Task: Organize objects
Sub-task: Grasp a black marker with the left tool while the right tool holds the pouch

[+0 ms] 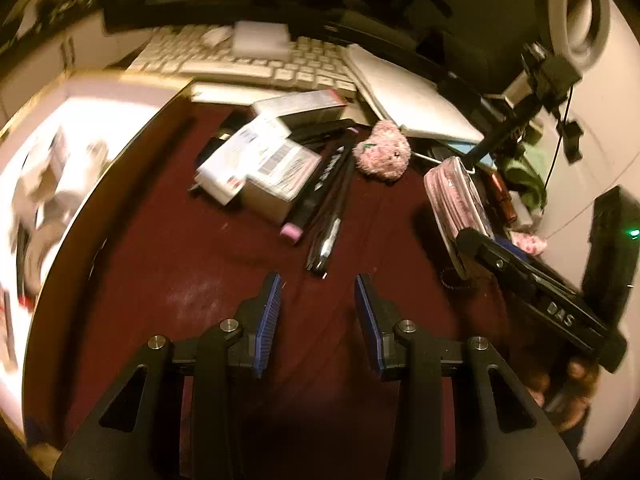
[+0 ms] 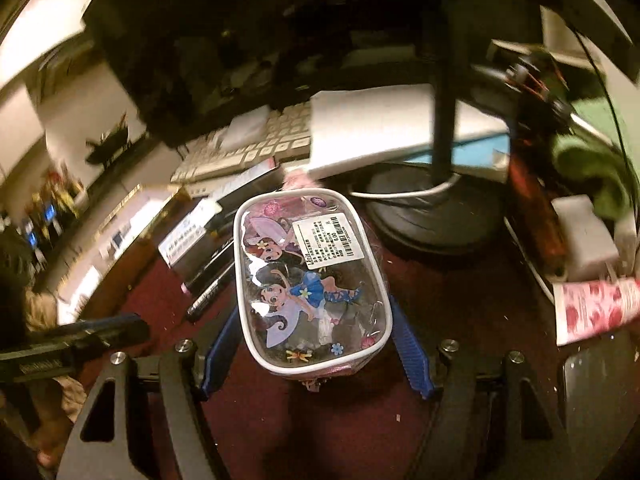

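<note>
The bench [image 1: 168, 264] carries one keyboard [image 1: 240, 60]; just before it lie three small boxes [image 1: 260, 160]; one clear pouch [image 2: 308, 280] is clamped in the right tongs [image 2: 316, 320], long axis pointing toward the keyboard; one pink plush [image 1: 384, 152] sits beside; left tongs [image 1: 318, 300] gape, empty.

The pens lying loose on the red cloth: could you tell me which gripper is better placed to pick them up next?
Left, I think. The left gripper is open and empty, with the pens just ahead, while the right gripper already holds the clear pouch.
</note>
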The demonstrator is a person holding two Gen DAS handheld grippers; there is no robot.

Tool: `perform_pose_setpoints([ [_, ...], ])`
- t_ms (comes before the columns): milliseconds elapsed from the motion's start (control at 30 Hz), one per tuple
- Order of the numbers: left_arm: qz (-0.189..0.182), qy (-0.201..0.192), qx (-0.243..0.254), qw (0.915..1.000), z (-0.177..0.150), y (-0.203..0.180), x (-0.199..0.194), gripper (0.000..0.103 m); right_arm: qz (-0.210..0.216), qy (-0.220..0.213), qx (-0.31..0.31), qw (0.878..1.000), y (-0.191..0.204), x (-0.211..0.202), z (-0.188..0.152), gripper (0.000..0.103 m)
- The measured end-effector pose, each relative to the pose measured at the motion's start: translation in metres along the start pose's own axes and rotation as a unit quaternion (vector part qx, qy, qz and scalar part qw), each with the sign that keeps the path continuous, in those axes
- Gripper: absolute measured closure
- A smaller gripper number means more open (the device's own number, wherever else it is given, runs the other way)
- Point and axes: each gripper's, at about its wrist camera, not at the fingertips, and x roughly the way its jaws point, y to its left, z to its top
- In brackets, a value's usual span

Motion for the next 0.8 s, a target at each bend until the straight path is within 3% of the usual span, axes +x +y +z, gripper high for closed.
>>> perform_pose_setpoints([
  [167,0.003,0.005,0.049,0.9988,0.012,-0.013,0.022,0.066,-0.002,0.001,-0.001,1.000,0.005,0.002,-0.001,0.032],
  [467,-0.019,0.028,0.035,0.9988,0.023,-0.012,0.037,0.066,0.008,0.008,0.007,1.000,0.011,0.008,-0.006,0.032],
  [567,-0.019,0.031,0.027,0.9990,0.031,-0.014,0.044,0.082,0.007,0.008,0.011,1.000,0.010,0.009,-0.006,0.032],
  [633,0.004,0.030,0.028,0.9991,0.032,-0.016,0.049,0.092,0.003,0.009,0.015,1.000,0.008,0.008,-0.007,0.032],
  [800,-0.001,0.043,0.041,0.9982,0.017,-0.011,0.034,0.093,0.000,0.009,0.023,1.000,0.004,0.007,-0.006,0.032],
])
